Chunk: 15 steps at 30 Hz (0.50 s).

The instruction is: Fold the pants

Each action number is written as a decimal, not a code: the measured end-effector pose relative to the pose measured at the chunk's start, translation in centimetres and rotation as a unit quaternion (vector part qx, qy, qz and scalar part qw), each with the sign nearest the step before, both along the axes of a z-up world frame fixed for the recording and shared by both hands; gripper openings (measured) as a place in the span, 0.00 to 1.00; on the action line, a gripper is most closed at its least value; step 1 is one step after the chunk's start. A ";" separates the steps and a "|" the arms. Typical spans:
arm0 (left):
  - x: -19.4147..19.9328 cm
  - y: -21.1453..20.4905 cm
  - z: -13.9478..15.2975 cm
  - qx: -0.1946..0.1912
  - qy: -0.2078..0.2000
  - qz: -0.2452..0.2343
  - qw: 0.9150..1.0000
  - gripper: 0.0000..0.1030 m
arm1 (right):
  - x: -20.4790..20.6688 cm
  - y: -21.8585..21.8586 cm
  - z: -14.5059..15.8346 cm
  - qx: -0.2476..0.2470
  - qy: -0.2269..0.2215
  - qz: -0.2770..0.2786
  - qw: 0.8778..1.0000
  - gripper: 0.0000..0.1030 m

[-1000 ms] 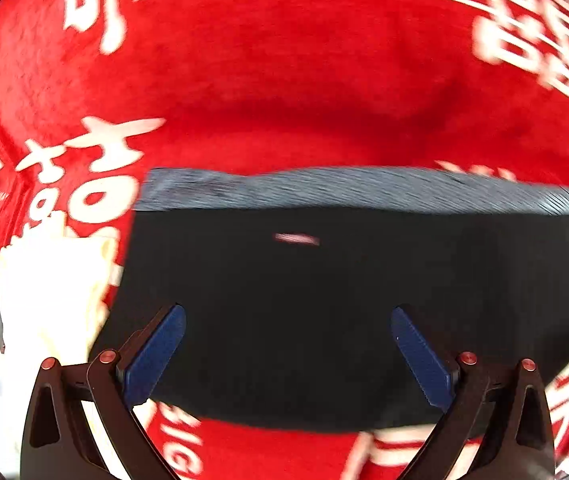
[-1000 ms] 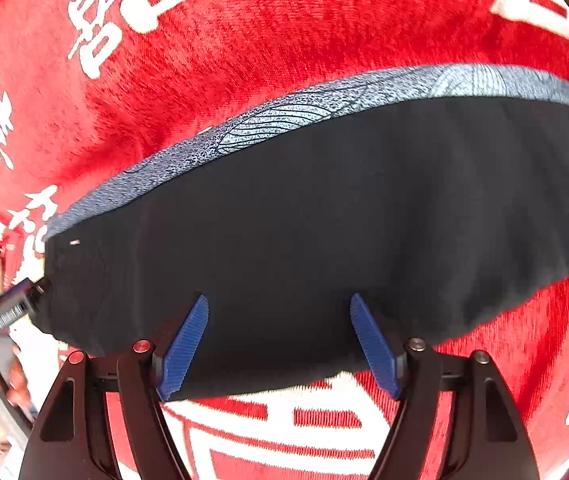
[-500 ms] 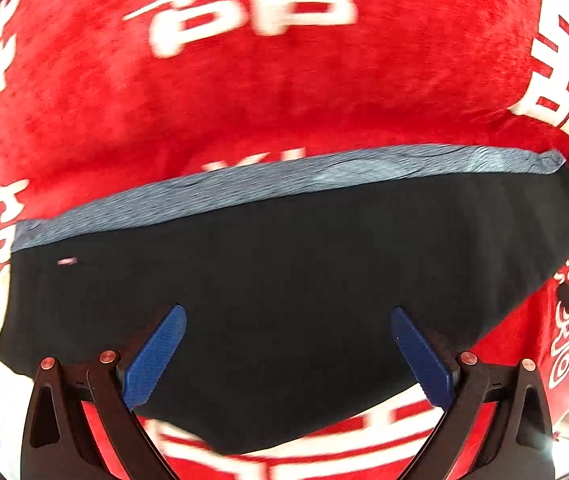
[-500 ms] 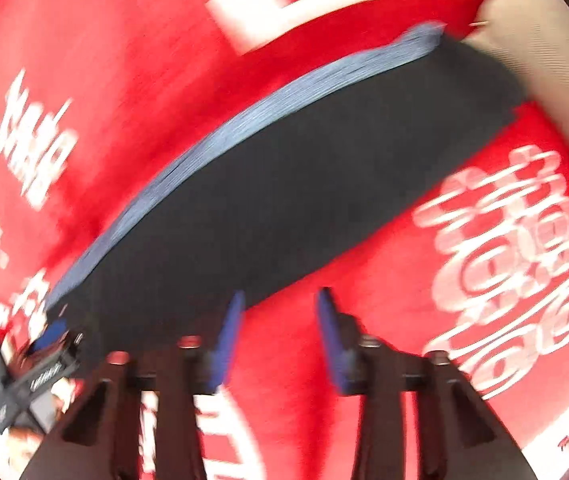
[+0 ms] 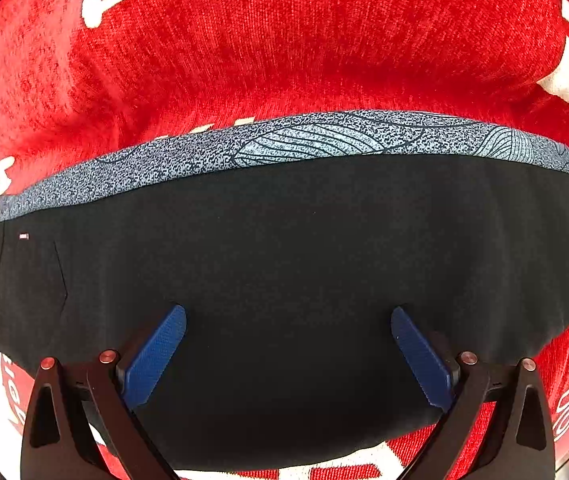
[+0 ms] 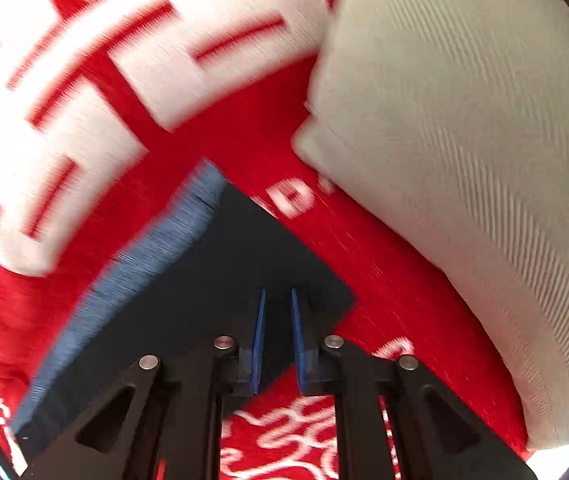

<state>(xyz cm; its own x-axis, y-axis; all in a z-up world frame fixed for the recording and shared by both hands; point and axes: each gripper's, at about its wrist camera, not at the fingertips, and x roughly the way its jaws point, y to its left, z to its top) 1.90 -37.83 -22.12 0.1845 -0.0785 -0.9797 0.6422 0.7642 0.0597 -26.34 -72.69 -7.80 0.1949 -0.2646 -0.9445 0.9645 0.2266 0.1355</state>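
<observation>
Folded black pants (image 5: 284,240) with a speckled blue-grey band (image 5: 324,140) along their far edge lie flat on a red blanket (image 5: 284,40). My left gripper (image 5: 287,314) hovers over the middle of the near half, jaws wide open and nothing between the pads. In the right wrist view, which is motion-blurred, my right gripper (image 6: 277,292) sits over the end corner of the pants (image 6: 204,280). Its jaws are closing and only a narrow gap is left. I see no fabric pinched between the blue pads (image 6: 258,332).
The red blanket (image 6: 384,280) carries large white characters. A white ribbed cushion (image 6: 464,160) lies close beyond the pants' end corner, filling the right of the right wrist view. A white patch shows at the lower left edge of the left wrist view.
The left gripper slid along the pants from one end to their middle, still open. The right gripper swept from the middle to the end corner, rolled, and narrowed its jaws from wide to almost closed.
</observation>
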 end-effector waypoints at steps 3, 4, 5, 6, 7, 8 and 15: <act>-0.2 -0.2 -0.1 0.006 -0.005 0.002 1.000 1.00 | 3.0 -1.1 0.2 0.003 -0.032 0.054 0.998 0.16; -0.4 -0.2 -0.1 0.008 -0.009 0.001 1.000 1.00 | 4.3 -1.3 -0.2 0.006 -0.033 0.063 0.997 0.17; -0.5 -0.3 0.0 0.010 -0.012 0.000 1.000 1.00 | 5.2 -2.2 -1.2 0.017 -0.028 0.065 0.997 0.18; -0.6 -0.4 0.1 0.012 -0.014 0.000 1.000 1.00 | 5.3 -2.8 -2.1 0.031 -0.025 0.058 0.998 0.19; -0.7 -0.4 0.2 0.012 -0.015 0.002 1.000 1.00 | 4.8 -3.5 -3.2 0.046 -0.022 0.042 0.998 0.18; -0.7 -0.4 0.2 0.012 -0.015 0.003 1.000 1.00 | 4.0 -4.1 -4.1 0.060 -0.037 0.023 0.997 0.16; -0.4 -0.7 -0.1 0.018 -0.013 0.006 1.000 1.00 | 2.0 -4.3 -0.8 0.033 -0.032 0.011 0.999 0.23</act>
<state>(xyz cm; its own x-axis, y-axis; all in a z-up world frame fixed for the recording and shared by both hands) 1.50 -38.57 -22.22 0.2111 -0.0405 -0.9766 0.6304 0.7692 0.1044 -24.36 -77.04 -8.65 0.2600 -0.1975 -0.9452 0.9486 0.2353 0.2118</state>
